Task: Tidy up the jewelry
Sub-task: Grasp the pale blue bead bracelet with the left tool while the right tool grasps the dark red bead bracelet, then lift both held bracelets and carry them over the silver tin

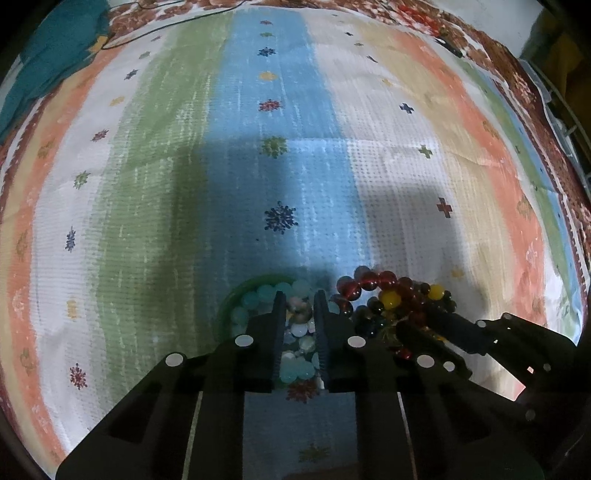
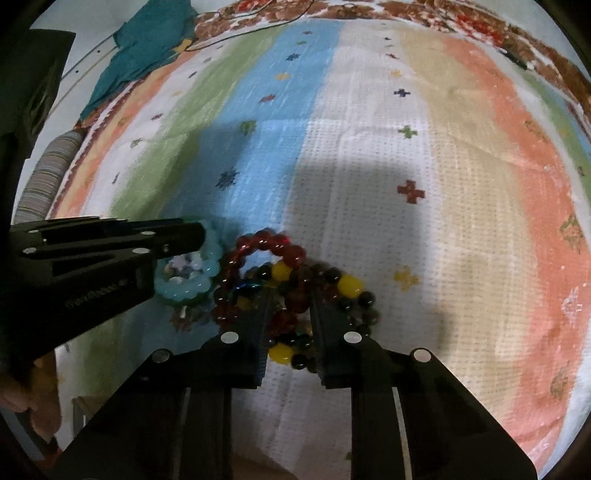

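Note:
A small green dish (image 1: 229, 300) holds pale turquoise bead bracelets (image 1: 255, 298) and mixed beads. My left gripper (image 1: 300, 295) hangs over the dish, jaws a narrow gap apart around the beads; it also shows in the right wrist view (image 2: 184, 236). To its right lies a tangle of a dark red bead bracelet (image 1: 365, 282) and a dark bracelet with yellow beads (image 1: 391, 299). In the right wrist view my right gripper (image 2: 290, 291) straddles this tangle (image 2: 284, 325), fingers apart, red beads (image 2: 258, 243) just ahead. The turquoise bracelets (image 2: 192, 288) lie left.
Everything rests on a striped cloth (image 1: 280, 122) with green, blue, white, tan and orange bands and small flower prints. A teal cloth (image 2: 147, 40) and a thin black cable (image 2: 236, 33) lie at the far edge. A striped cushion (image 2: 48, 177) sits at the left.

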The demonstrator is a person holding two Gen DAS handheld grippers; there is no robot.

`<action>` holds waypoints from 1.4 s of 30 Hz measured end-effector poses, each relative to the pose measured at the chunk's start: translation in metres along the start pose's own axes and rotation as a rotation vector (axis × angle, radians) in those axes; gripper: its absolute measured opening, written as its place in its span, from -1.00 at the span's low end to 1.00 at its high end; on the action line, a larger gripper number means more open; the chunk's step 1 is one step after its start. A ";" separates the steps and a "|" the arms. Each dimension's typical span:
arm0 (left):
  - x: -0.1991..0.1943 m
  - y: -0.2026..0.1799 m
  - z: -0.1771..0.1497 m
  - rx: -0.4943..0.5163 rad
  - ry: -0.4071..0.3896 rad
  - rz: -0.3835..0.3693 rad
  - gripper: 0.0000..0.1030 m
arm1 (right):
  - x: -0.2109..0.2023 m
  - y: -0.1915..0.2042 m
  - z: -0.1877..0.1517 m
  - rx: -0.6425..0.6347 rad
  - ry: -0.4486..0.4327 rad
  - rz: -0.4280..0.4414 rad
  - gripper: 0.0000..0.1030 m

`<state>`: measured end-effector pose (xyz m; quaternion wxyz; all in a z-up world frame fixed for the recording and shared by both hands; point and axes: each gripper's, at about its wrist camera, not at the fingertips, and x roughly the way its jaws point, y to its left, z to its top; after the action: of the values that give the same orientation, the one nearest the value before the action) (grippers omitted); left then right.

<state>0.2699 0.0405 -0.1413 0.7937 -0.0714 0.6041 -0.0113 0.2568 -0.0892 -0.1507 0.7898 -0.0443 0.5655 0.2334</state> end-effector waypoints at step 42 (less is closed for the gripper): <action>-0.073 -0.010 -0.015 0.100 -0.187 0.120 -0.79 | -0.061 0.016 -0.010 -0.064 -0.187 -0.124 -0.72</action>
<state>0.2364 0.0363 -0.0740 0.8482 0.0038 0.5295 0.0131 0.2257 -0.0976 -0.0956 0.8503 -0.0825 0.4777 0.2049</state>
